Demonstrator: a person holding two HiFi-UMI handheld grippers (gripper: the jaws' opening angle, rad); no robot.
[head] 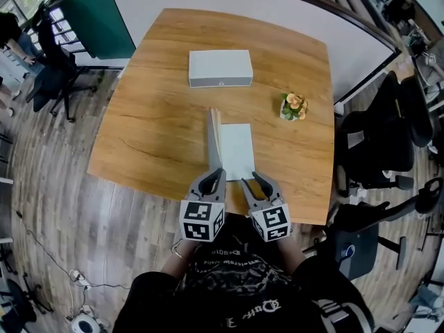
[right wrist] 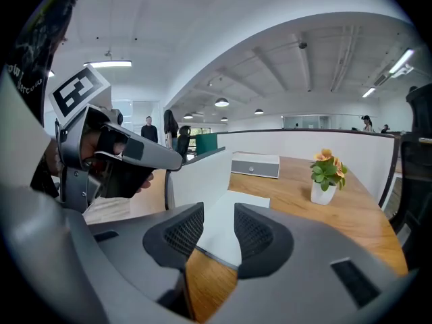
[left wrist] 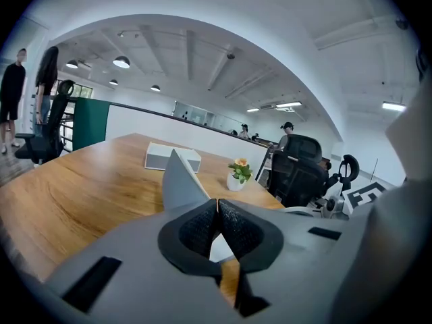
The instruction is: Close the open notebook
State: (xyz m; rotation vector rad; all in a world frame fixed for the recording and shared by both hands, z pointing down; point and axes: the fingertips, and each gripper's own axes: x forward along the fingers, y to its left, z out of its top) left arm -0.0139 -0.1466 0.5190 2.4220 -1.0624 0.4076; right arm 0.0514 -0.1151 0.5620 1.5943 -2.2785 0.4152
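The notebook lies near the front edge of the wooden table (head: 152,123). Its white page (head: 236,151) is flat, and its grey cover (head: 213,136) stands about upright along the page's left side. My left gripper (head: 220,175) is shut on the cover's near corner. In the left gripper view the cover (left wrist: 177,179) rises just beyond the closed jaws (left wrist: 217,213). My right gripper (head: 248,180) hovers open over the page's near edge with nothing pressed between its pads. In the right gripper view the page (right wrist: 226,225) shows through the gap, with the upright cover (right wrist: 201,174) to its left.
A flat white box (head: 220,69) lies at the far middle of the table. A small potted plant (head: 294,107) stands to the right of the notebook. Black office chairs (head: 385,144) crowd the table's right side. A green partition (head: 97,23) and people are at the far left.
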